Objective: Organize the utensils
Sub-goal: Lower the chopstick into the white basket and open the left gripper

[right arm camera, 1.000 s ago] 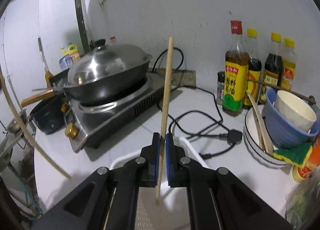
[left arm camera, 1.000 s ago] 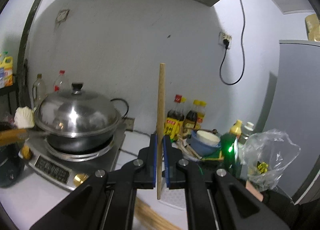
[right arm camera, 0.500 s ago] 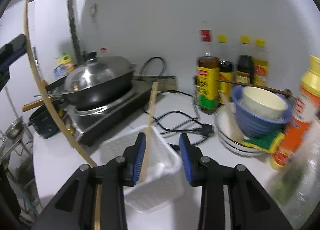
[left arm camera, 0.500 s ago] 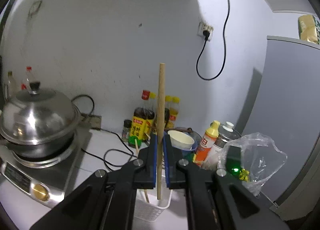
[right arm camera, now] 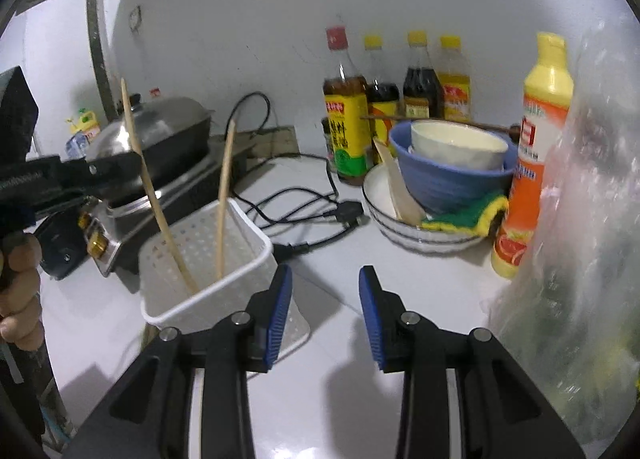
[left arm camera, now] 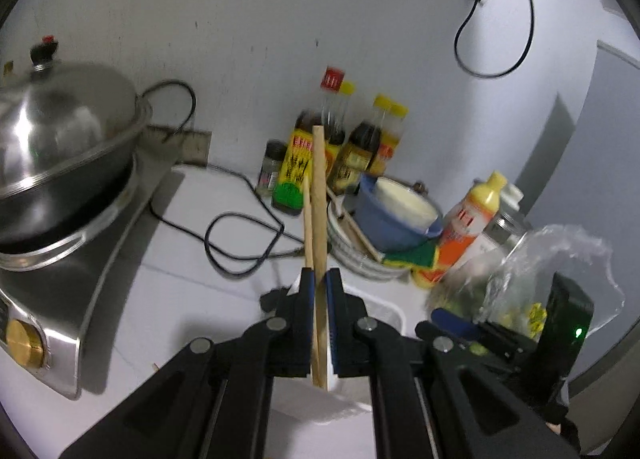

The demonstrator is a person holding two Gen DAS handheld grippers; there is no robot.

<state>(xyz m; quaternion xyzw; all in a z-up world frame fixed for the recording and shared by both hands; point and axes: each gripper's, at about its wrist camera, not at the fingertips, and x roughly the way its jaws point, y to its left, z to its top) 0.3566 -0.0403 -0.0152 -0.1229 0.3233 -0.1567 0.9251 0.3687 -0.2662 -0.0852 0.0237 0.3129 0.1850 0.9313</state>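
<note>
My left gripper [left arm camera: 319, 323] is shut on a wooden chopstick [left arm camera: 319, 219], held upright over the white perforated basket [left arm camera: 384, 311]. In the right wrist view this chopstick [right arm camera: 154, 195] slants into the basket [right arm camera: 248, 259], with the left gripper [right arm camera: 68, 175] holding it from the left. A second chopstick [right arm camera: 224, 195] stands loose in the basket; it also shows in the left wrist view [left arm camera: 307, 215]. My right gripper [right arm camera: 325, 299] is open and empty, just right of the basket above the white counter.
A lidded wok [left arm camera: 60, 139] sits on an induction cooker [left arm camera: 60, 299] at left. Sauce bottles [right arm camera: 348, 115], stacked bowls [right arm camera: 448, 167] with a sponge, an orange detergent bottle [right arm camera: 536, 139] and a plastic bag [right arm camera: 580, 259] crowd the right. A black cable [right arm camera: 312, 211] lies behind the basket.
My right gripper let its chopstick go into the basket, opened wide and drew back to the right. My left gripper swung right and lowered its chopstick over the basket.
</note>
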